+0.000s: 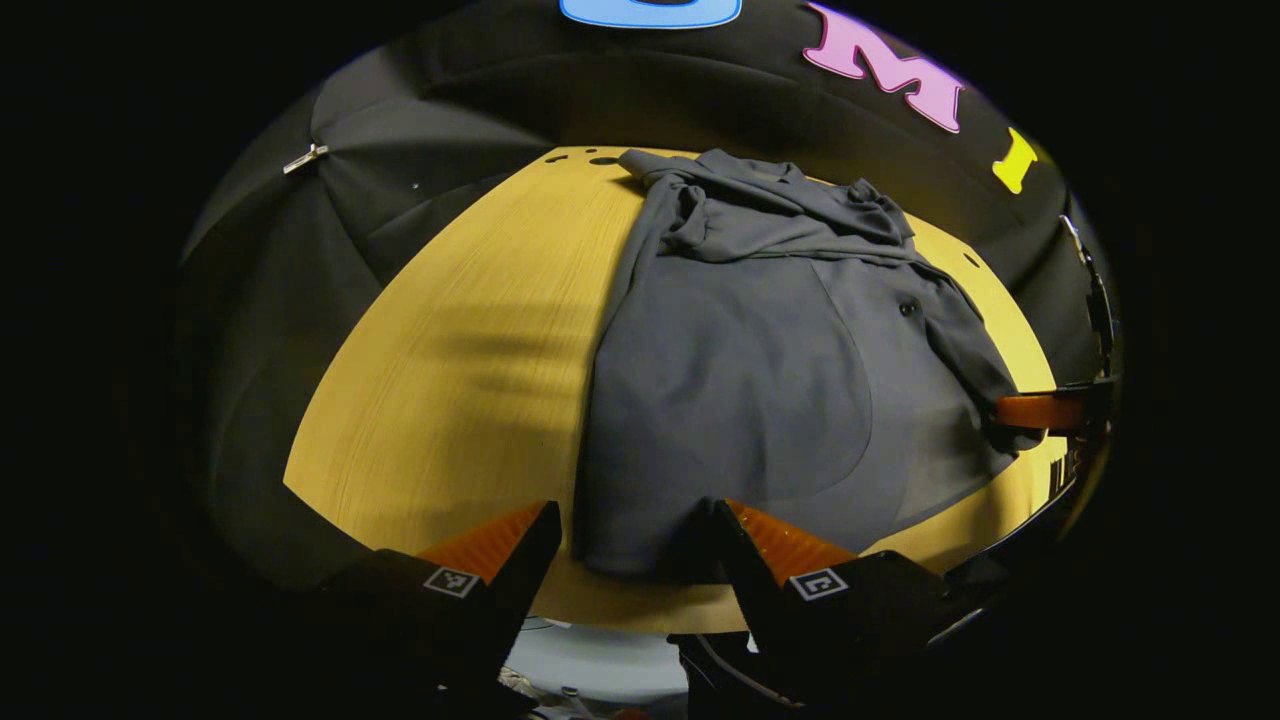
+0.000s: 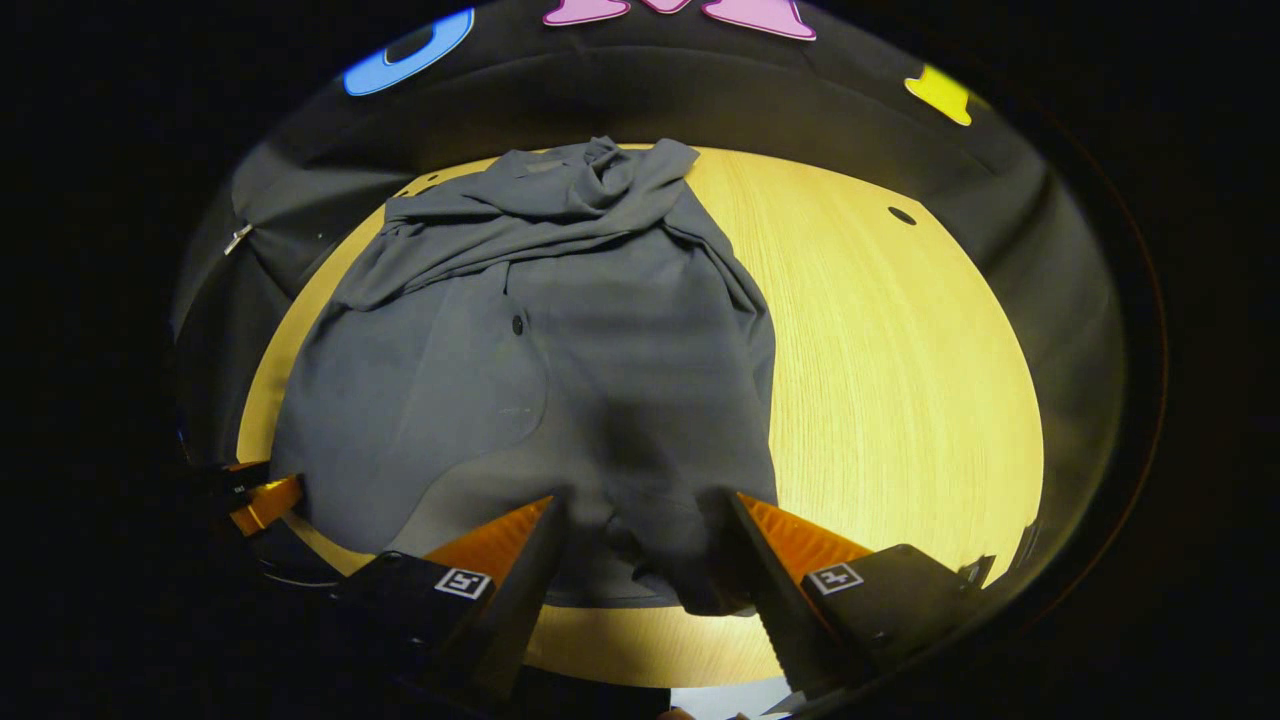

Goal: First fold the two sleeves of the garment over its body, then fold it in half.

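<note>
The grey shirt (image 1: 760,380) is lying right ahead of the open jaws in the left gripper view, blocking the way. Left of those jaws, bare wooden table (image 1: 460,340) is leaving room. In the right gripper view, bare table is lying right of the jaws.

Both views face the garment (image 1: 760,390) from the table's (image 1: 470,340) near edge.

The dark grey garment (image 1: 760,400) lies flat, both sleeves (image 2: 520,225) folded across its upper body.
</note>
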`<state>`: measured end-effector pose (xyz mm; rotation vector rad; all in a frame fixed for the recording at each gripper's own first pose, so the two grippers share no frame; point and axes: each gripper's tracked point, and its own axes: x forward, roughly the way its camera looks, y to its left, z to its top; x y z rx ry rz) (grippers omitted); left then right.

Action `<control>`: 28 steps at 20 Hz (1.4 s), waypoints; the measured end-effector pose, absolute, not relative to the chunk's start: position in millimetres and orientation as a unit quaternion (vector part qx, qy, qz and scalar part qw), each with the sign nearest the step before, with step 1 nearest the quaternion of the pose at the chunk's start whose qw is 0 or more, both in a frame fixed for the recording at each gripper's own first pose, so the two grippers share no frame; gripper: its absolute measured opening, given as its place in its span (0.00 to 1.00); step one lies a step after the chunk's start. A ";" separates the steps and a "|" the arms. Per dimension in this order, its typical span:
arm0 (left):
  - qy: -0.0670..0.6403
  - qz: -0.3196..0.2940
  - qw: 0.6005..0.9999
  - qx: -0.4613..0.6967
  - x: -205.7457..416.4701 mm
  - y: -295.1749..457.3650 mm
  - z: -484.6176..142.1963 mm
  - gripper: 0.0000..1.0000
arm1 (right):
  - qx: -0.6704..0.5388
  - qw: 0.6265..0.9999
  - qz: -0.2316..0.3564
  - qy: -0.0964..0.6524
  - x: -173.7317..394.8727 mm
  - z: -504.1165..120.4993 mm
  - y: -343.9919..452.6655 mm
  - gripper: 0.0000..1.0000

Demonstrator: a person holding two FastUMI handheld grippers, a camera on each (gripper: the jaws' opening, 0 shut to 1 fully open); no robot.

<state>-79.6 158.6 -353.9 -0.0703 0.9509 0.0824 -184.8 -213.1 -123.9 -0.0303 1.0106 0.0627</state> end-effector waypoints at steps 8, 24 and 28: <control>0.459 0.044 0.887 -0.006 -82.1 157.4 -357.8 0.97 | -0.039 0.870 -0.023 0.491 -195.2 -130.2 -244.4 0.98; 0.439 0.037 0.897 -0.027 -68.6 132.6 -357.7 0.49 | -0.014 0.832 0.038 0.553 -195.5 -156.0 -225.7 0.44; 0.435 0.041 0.899 -0.036 -62.8 124.2 -355.8 0.07 | -0.018 0.836 0.060 0.545 -193.0 -156.0 -221.2 0.14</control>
